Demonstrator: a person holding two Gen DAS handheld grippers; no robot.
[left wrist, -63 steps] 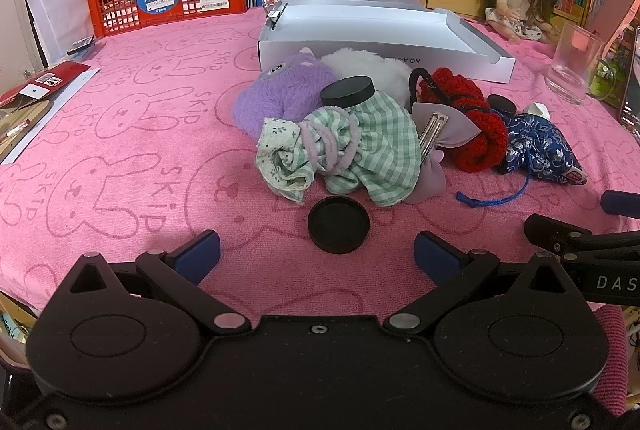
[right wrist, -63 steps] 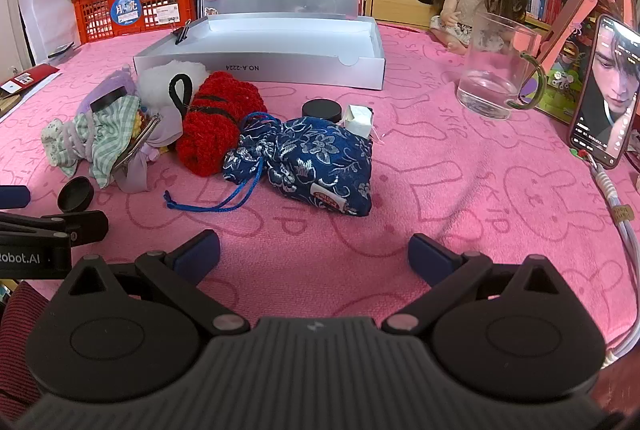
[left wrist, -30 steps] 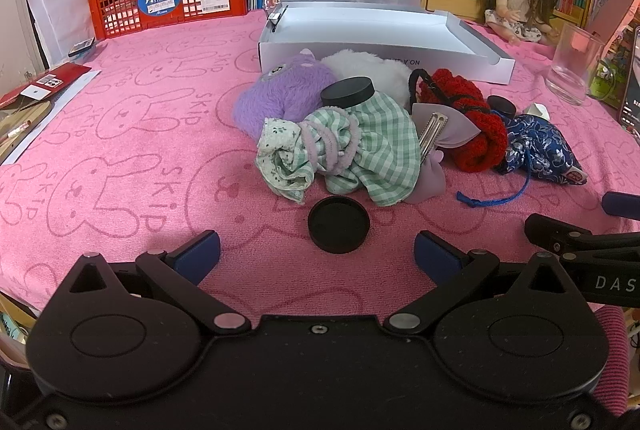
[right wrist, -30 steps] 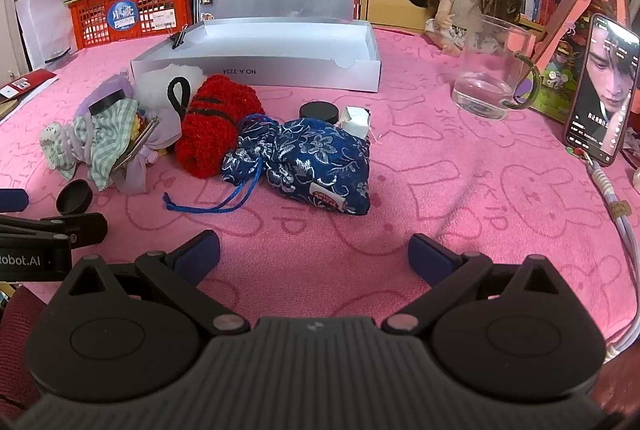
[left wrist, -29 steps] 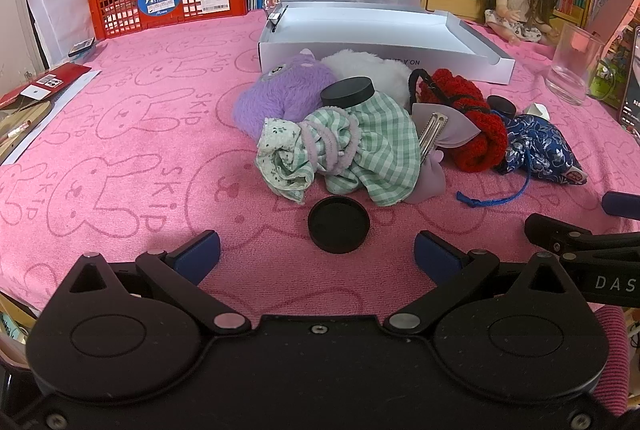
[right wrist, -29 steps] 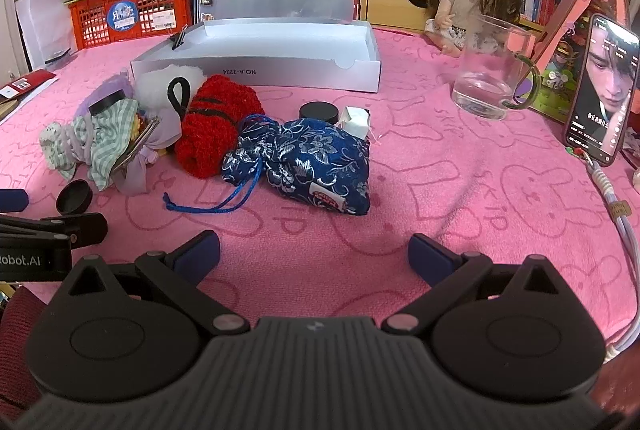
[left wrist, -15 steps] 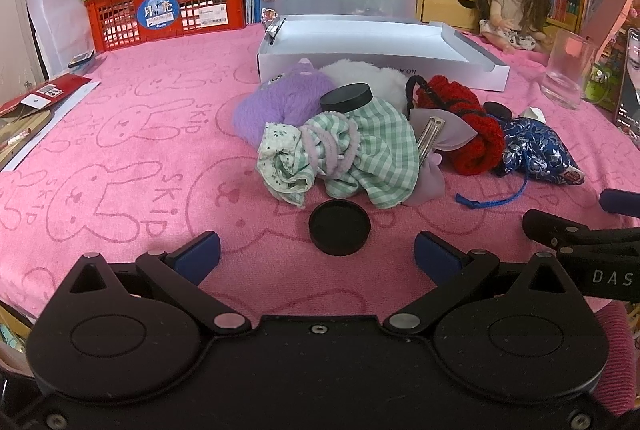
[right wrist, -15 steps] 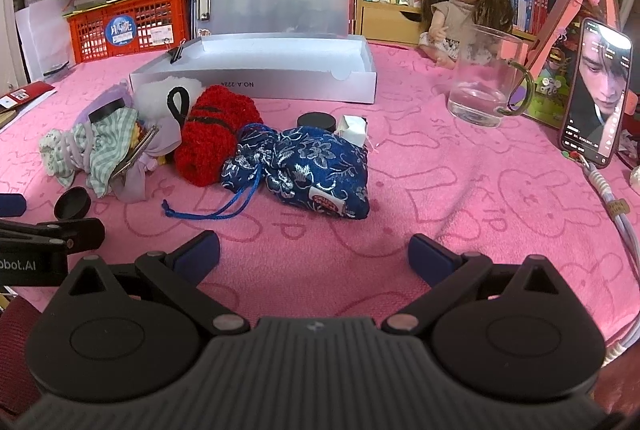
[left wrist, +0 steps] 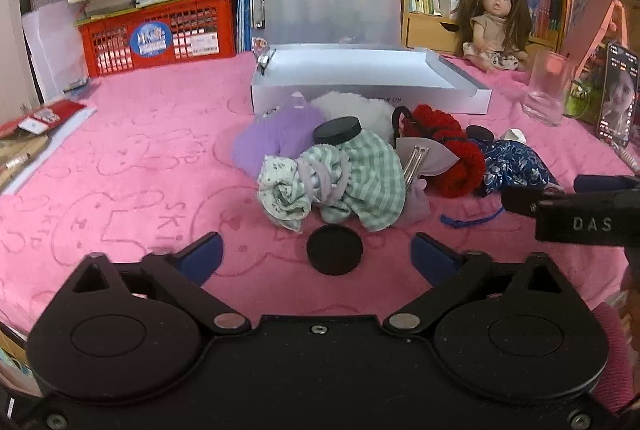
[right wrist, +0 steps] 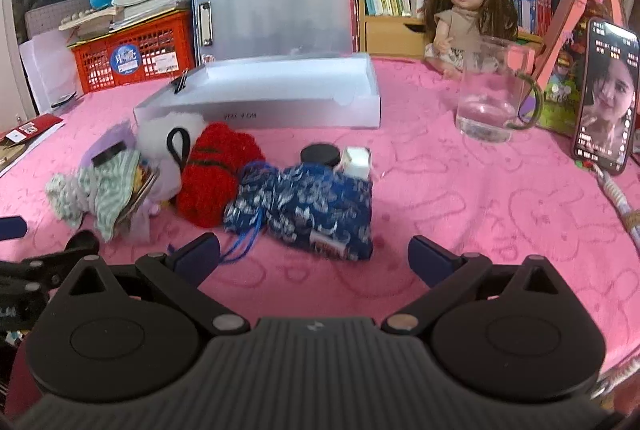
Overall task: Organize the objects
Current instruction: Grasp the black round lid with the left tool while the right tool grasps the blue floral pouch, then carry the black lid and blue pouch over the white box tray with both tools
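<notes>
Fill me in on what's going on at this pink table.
A person holds a two-finger tool in each hand over a heap of soft things on the pink cloth. Nothing is picked up yet. The left tool hovers just short of a black round lid, its jaws closing with nothing between them. The right tool is open, with the blue floral pouch just ahead of it. The white box behind the heap looks empty.
</notes>
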